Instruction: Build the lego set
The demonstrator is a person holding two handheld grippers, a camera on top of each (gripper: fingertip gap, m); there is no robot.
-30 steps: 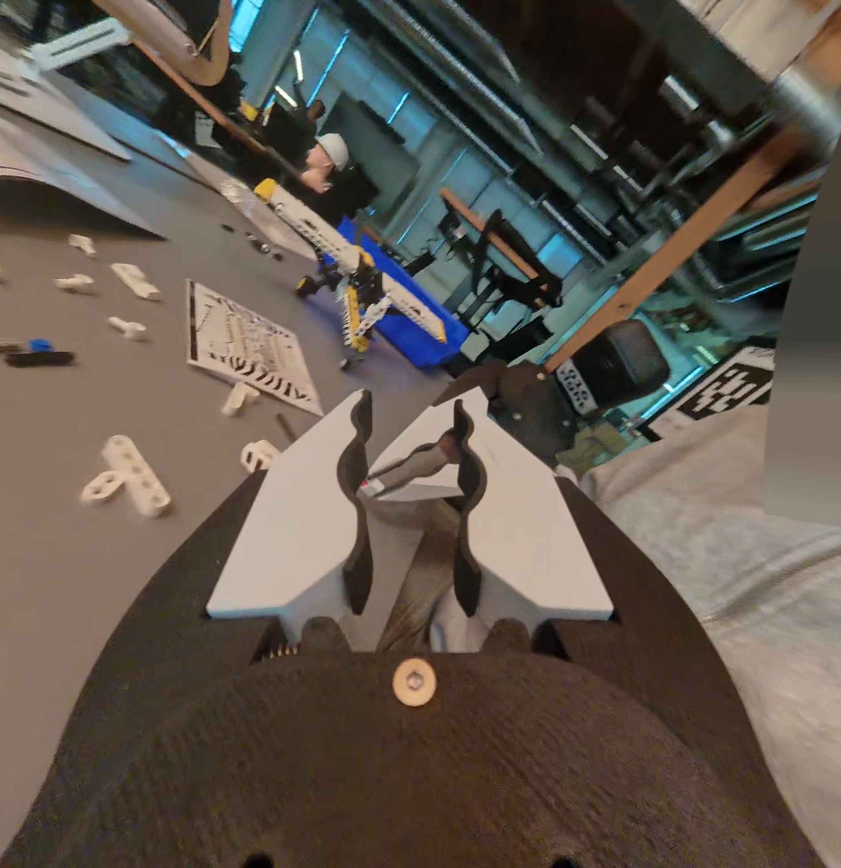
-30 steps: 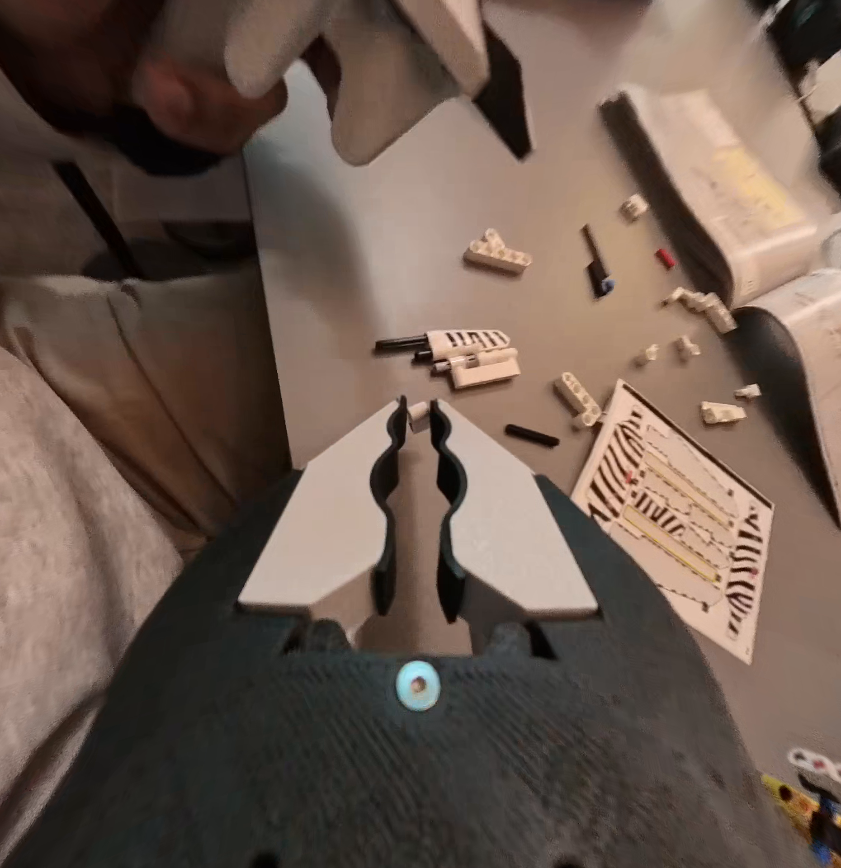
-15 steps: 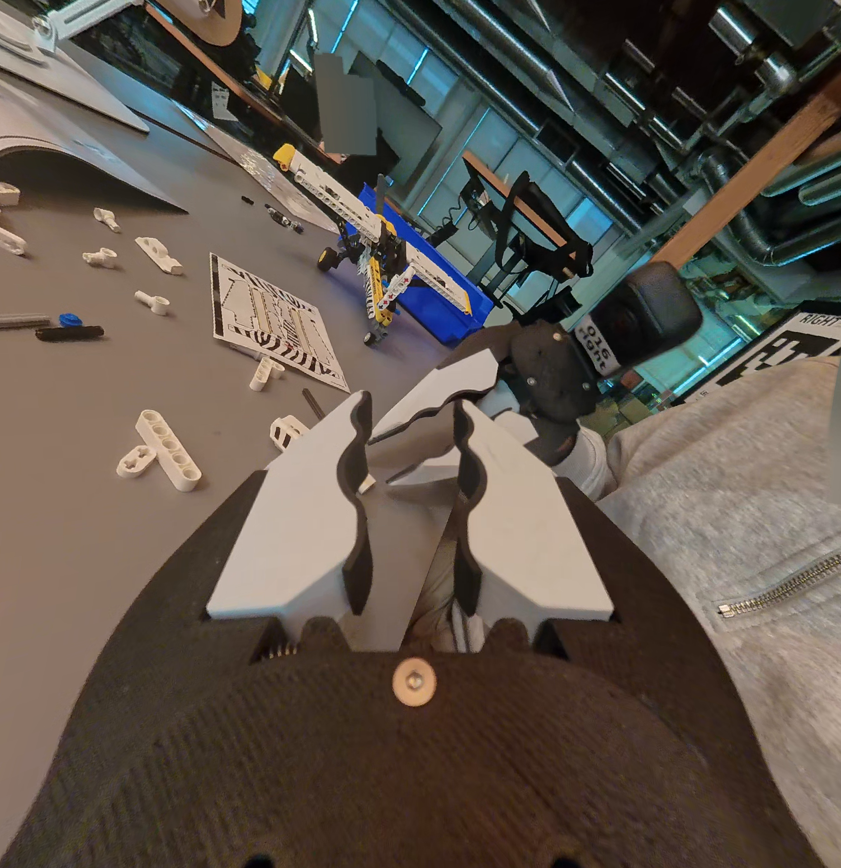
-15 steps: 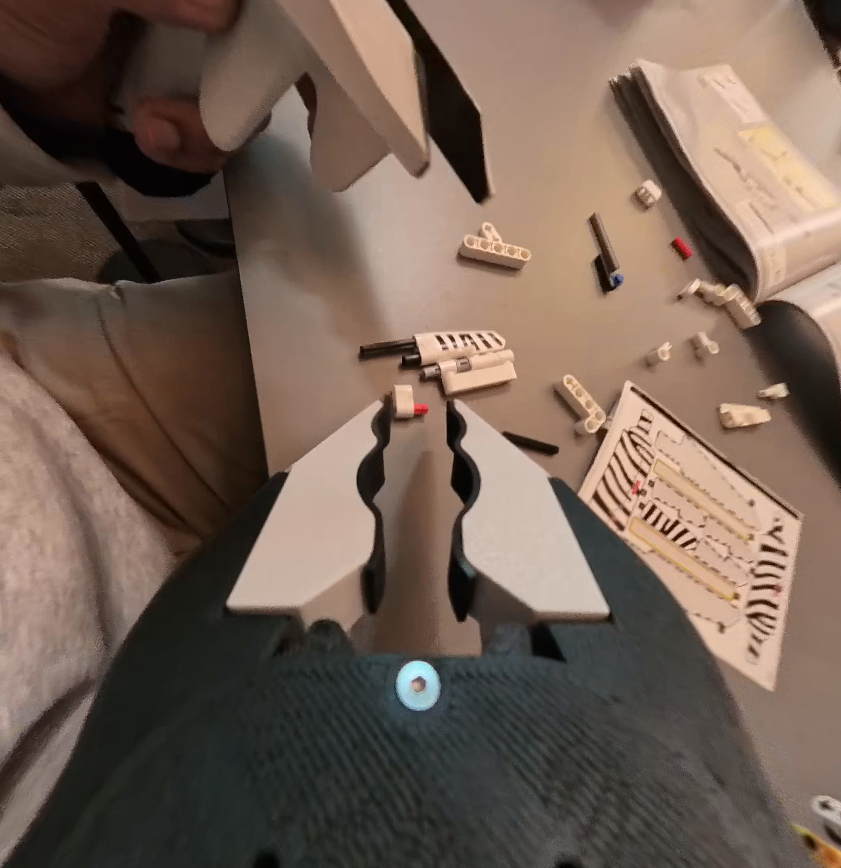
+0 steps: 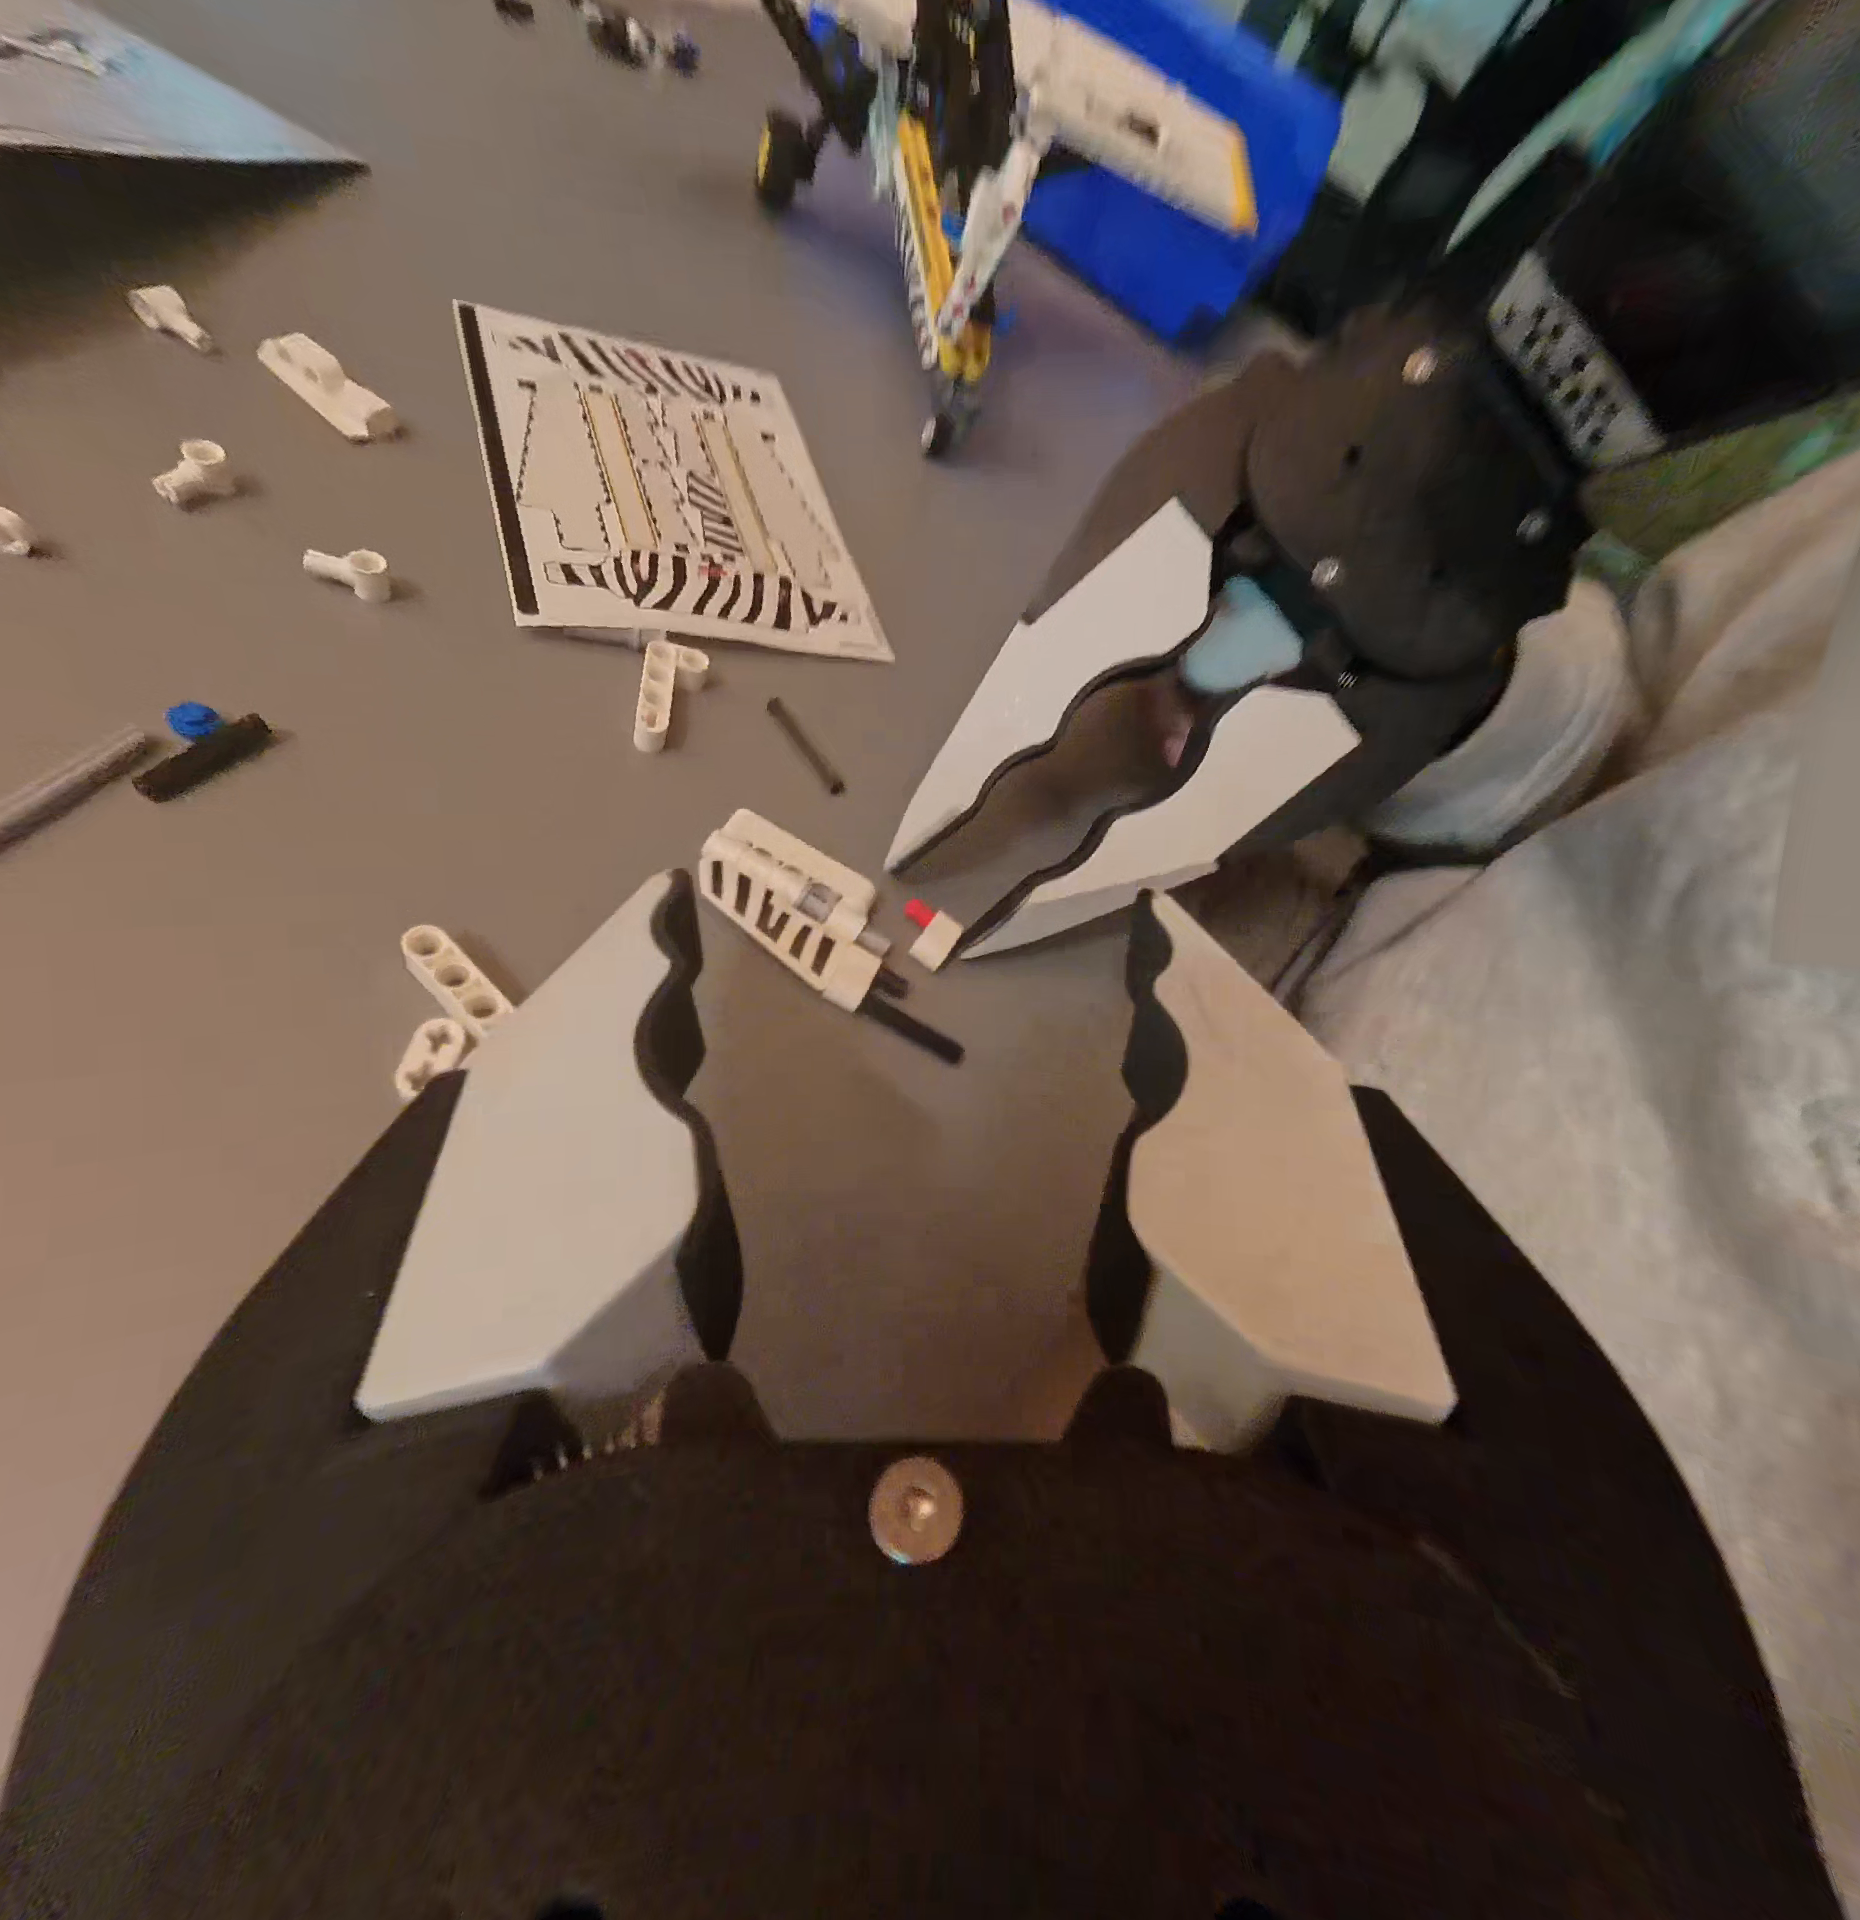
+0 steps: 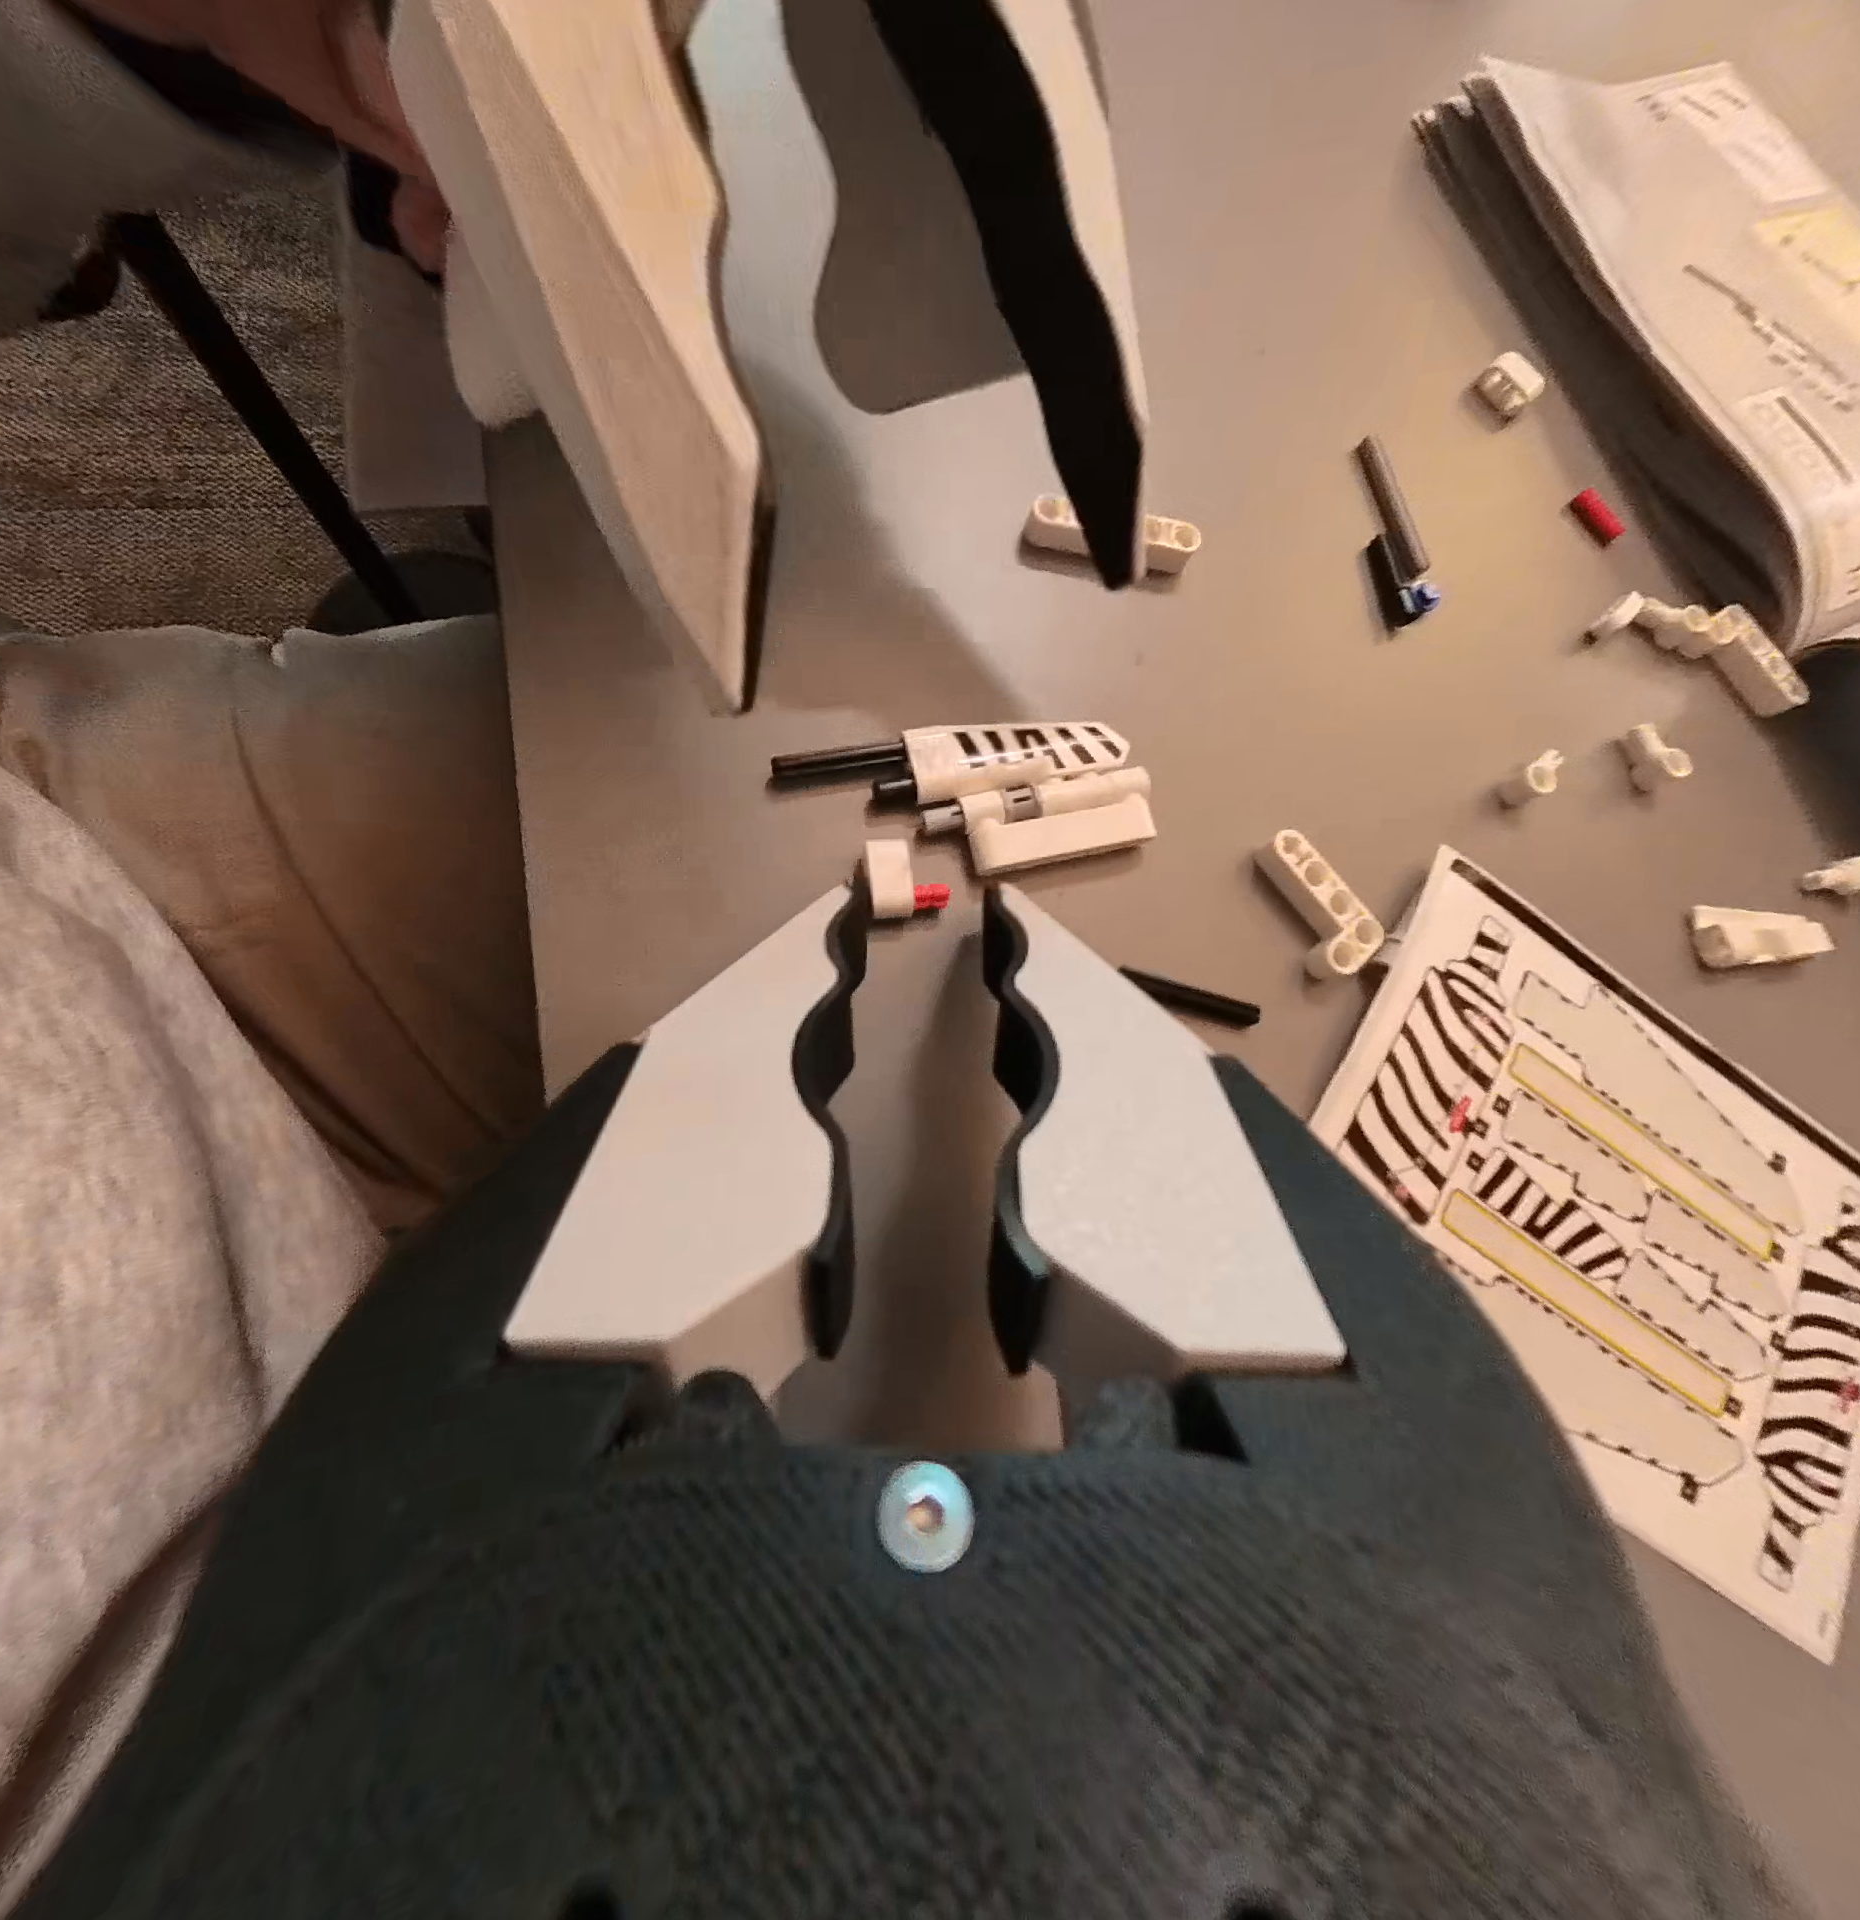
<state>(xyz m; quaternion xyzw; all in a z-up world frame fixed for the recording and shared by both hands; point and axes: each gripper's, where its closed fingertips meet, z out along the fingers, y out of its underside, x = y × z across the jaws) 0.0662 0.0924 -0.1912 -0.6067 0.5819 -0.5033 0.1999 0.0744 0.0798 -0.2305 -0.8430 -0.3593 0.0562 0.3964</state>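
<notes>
Grey bench [image 6: 1269, 312], matte, carrying the loose parts of a lego set.

- Left gripper [image 5: 910, 914]: jaws spread wide, holding nothing, above the near edge of the bench; also seen from the right wrist view [image 6: 926, 582].
- Right gripper [image 6: 915, 904]: jaws parted a little, nothing clamped between them; its tips sit at the near edge, with the small white piece with a red pin [image 6: 898, 883] against the left tip.
- Striped sub-assembly [image 5: 801, 914]: white beams with black stripes and black axles, lying near the near edge, just beside the white piece and between the two grippers.
- Sticker sheet [image 6: 1632, 1226]: white with black stripes and yellow bars, flat on the bench toward the right side in the right wrist view.
- Black axle [image 6: 1191, 1003]: loose, between the sheet and the right gripper.
- White beams and connectors [image 5: 323, 384]: scattered across the middle.
- Instruction booklet [image 6: 1684, 343]: open, at the far right corner.
- Part-built model [image 5: 957, 187]: white, yellow and black, blurred, at the far edge before a blue bin [image 5: 1217, 208].
</notes>
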